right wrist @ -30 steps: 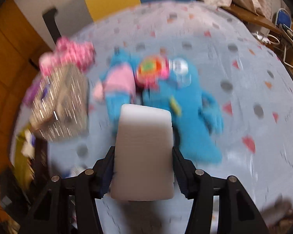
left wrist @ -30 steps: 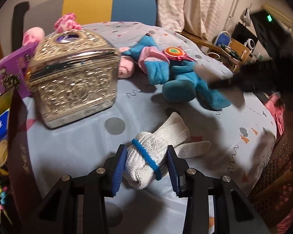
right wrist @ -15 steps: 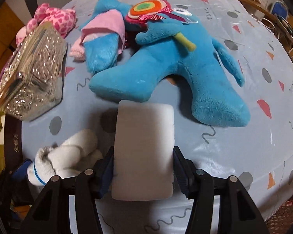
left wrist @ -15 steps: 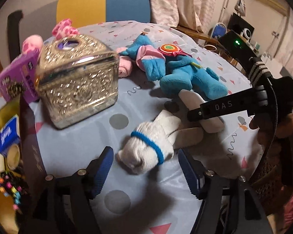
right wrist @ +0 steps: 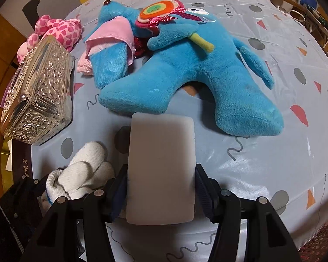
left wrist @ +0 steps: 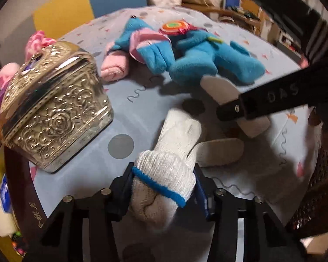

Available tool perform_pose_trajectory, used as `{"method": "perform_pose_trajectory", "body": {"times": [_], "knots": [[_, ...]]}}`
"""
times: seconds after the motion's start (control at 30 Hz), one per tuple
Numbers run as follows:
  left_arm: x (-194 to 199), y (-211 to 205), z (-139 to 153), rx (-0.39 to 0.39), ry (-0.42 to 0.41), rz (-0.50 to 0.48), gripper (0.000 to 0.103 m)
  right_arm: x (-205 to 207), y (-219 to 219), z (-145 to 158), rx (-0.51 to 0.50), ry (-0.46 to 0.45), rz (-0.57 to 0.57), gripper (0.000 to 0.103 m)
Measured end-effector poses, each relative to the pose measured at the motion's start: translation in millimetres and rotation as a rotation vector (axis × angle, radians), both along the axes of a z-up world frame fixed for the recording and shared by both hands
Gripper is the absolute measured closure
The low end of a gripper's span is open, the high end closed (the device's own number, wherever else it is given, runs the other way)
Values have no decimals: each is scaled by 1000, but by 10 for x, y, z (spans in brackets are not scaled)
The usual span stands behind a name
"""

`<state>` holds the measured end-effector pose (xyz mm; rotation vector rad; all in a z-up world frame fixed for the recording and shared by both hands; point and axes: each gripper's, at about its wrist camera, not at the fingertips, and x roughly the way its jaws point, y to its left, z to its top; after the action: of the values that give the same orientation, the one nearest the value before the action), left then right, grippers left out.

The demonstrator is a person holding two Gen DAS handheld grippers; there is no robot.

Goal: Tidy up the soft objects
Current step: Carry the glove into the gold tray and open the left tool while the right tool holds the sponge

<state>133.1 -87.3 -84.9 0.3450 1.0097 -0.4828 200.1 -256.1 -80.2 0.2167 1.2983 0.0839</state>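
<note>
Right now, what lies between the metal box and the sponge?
The white glove, closest to the sponge; bare tablecloth separates it from the box. Right wrist view shows this.

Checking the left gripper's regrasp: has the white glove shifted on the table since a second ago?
Yes, slightly. The glove has turned: its fingers now point up toward the blue plush, further from the metal box. The left gripper is closing on its cuff.
</note>
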Motion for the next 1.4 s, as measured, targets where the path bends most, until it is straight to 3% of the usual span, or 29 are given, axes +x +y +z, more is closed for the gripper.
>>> {"method": "perform_pose_trajectory", "body": {"times": [0.1,0.3,0.53,0.7,0.8,0.93,1.03,1.2,1.4], "knots": [[-57,63,14,-52,-24,47,60,-24,90,-1,-43,-2,27,45],[-281,344,139,-192,11,124,60,-57,168,-2,-91,-8,53,45],[-543,751,570,-319,-47,183,60,-108,401,-34,-183,-27,104,45],[-604,1384,876,-394,-98,345,60,-149,448,-31,-197,-35,117,45],[-612,1969,998,-414,-139,516,60,-174,457,-42,-195,-37,117,45],[-597,2754,959,-442,-125,777,60,-191,481,-44,-196,-38,117,45],[-530,3296,807,-418,-91,962,59,-213,491,-38,-198,-38,117,45],[-396,3654,567,-388,-41,1084,58,-220,500,-36,-197,-39,117,45],[-116,3804,224,-395,42,1140,55,-216,484,-37,-197,-39,118,45]]}}
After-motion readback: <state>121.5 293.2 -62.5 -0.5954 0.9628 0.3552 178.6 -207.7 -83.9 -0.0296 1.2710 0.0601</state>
